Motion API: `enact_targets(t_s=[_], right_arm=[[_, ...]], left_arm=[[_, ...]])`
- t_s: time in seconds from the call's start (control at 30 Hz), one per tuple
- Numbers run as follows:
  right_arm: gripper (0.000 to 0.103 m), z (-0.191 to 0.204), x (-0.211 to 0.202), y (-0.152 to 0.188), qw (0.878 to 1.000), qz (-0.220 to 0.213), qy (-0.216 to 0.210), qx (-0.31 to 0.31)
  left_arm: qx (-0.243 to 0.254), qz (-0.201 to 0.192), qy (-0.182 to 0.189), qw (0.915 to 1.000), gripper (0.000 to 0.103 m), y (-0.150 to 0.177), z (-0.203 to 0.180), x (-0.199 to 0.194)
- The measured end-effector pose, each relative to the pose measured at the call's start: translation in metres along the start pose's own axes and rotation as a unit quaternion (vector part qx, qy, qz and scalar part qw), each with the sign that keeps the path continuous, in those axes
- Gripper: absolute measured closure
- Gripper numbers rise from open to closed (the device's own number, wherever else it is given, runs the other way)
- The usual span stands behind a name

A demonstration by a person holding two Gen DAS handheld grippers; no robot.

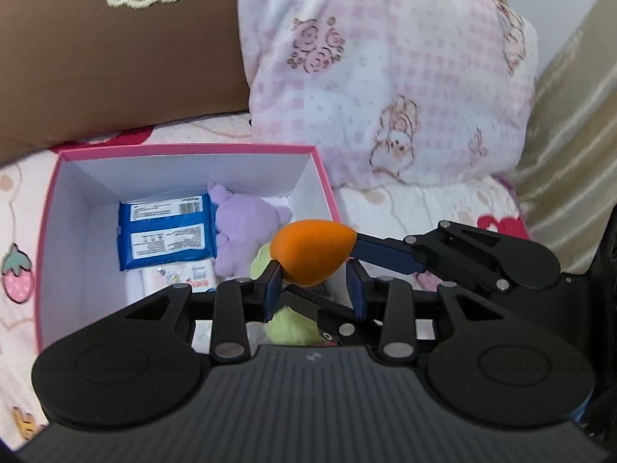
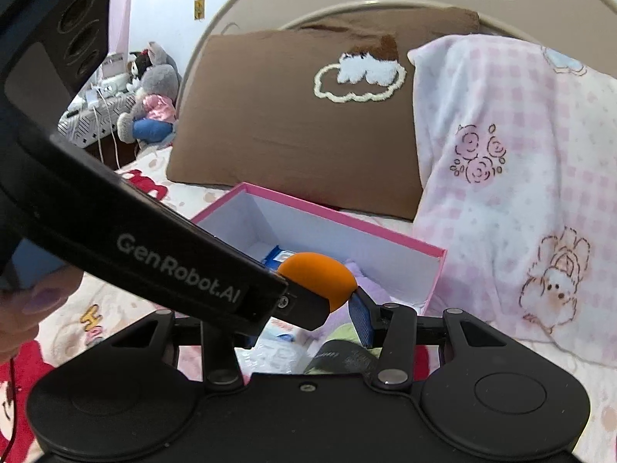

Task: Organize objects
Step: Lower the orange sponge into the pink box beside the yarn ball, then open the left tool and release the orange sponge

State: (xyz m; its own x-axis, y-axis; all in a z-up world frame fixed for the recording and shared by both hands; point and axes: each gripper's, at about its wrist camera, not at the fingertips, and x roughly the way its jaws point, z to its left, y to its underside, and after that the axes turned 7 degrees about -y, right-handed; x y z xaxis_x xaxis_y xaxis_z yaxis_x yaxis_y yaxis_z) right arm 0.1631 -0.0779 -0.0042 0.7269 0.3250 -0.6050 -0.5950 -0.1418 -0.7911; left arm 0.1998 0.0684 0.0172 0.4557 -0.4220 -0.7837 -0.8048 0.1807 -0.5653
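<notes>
An orange egg-shaped sponge (image 1: 312, 254) (image 2: 318, 274) hangs over the near right corner of an open pink box (image 1: 185, 149) (image 2: 347, 222) with white walls. My left gripper (image 1: 314, 276) has its blue pads against the sponge's lower part, and its black body (image 2: 154, 254) crosses the right wrist view. My right gripper (image 2: 304, 320) (image 1: 327, 270) comes in from the right, one blue finger (image 1: 385, 254) on the sponge's tip and the other under it. The box holds a blue wipes pack (image 1: 166, 231), a purple plush (image 1: 243, 239), a green plush (image 1: 285, 328) and a small white pack (image 1: 193, 277).
The box rests on a bed with a strawberry-print sheet (image 1: 19, 200). A brown pillow (image 2: 289, 123) and a pink checked blanket (image 1: 385, 77) (image 2: 520, 173) rise close behind it. A grey plush doll (image 2: 154, 104) sits by a bedside table at far left. A hand (image 2: 23, 308) holds the left gripper.
</notes>
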Motion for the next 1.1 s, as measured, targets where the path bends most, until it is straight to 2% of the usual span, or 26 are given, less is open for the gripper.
enact_targets(t_s=[0.1,0.2,0.33,0.5,0.63,0.7,0.77,0.9,1.1], right_arm=[[0.052,-0.013,0.014,-0.011,1.000,0.022,0.002,-0.002],[0.052,-0.021,0.033,-0.020,0.998,0.047,0.001,-0.032],[0.052,-0.033,0.053,-0.032,0.996,0.083,0.002,-0.040],[0.052,-0.040,0.068,-0.032,0.994,0.094,0.033,-0.038],[0.052,-0.043,0.078,-0.027,0.993,0.102,0.049,-0.041],[0.054,-0.043,0.083,-0.025,0.991,0.109,0.067,-0.048],[0.054,-0.044,0.087,-0.023,0.988,0.114,0.089,-0.056],[0.053,-0.053,0.085,-0.018,0.991,0.108,0.072,-0.033],[0.048,-0.050,0.053,-0.009,0.995,0.078,0.055,-0.011]], left_arm=[[-0.021,0.003,0.007,0.9997,0.068,-0.013,0.006,0.017],[-0.035,0.016,0.000,0.9993,0.068,-0.027,0.012,0.034],[-0.069,0.022,0.015,0.9972,0.069,-0.037,0.024,0.056],[-0.109,0.025,0.039,0.9930,0.069,-0.040,0.035,0.077],[-0.136,0.035,0.040,0.9893,0.069,-0.040,0.040,0.094],[-0.128,0.010,0.030,0.9913,0.069,-0.039,0.037,0.093],[-0.090,-0.023,-0.013,0.9956,0.069,-0.036,0.028,0.090],[-0.116,-0.015,0.007,0.9932,0.069,-0.033,0.033,0.090],[-0.097,-0.025,-0.010,0.9949,0.065,-0.023,0.031,0.073]])
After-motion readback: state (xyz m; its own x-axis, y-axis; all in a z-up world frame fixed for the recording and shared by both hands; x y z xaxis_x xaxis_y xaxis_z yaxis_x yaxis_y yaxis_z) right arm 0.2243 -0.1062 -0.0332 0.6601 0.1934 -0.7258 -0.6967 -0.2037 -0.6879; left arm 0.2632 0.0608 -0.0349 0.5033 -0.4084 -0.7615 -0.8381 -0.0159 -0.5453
